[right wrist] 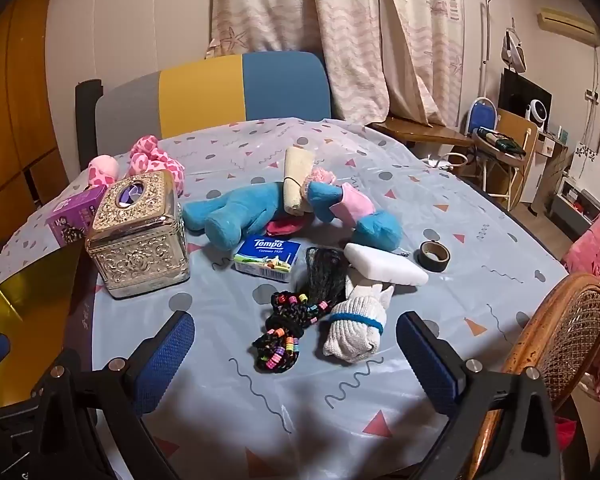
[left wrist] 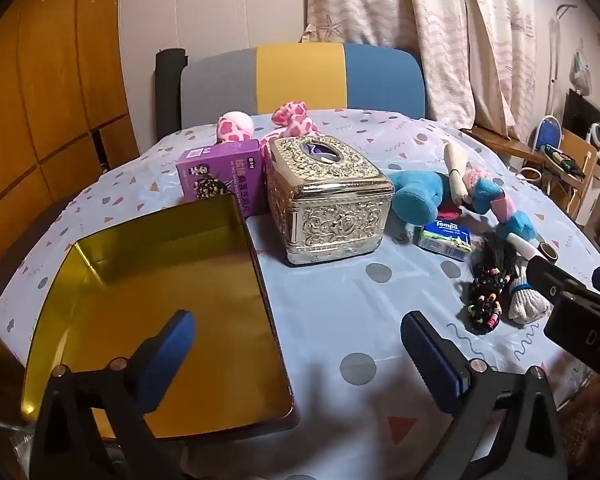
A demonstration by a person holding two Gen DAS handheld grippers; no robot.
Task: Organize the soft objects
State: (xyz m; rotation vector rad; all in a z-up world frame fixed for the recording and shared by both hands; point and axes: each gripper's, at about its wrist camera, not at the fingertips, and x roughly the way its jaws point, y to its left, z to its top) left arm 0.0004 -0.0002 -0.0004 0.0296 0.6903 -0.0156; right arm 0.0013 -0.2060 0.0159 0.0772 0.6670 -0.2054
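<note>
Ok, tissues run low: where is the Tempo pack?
The Tempo pack lies mid-table in the right wrist view, right of the silver tissue box, before the blue plush.

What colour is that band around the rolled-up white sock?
Blue: a thin blue band around the white sock, clearest in the right wrist view.

Readable text: one brand, one partial mark

"Tempo" on small blue-white tissue pack; "DA" on black gripper body at frame edge; purple carton print illegible.

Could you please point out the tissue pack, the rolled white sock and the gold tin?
tissue pack (right wrist: pixel 269 259), right wrist view, top face.
rolled white sock (right wrist: pixel 354 330), right wrist view, middle.
gold tin (left wrist: pixel 160 312), left wrist view, bare floor.
</note>
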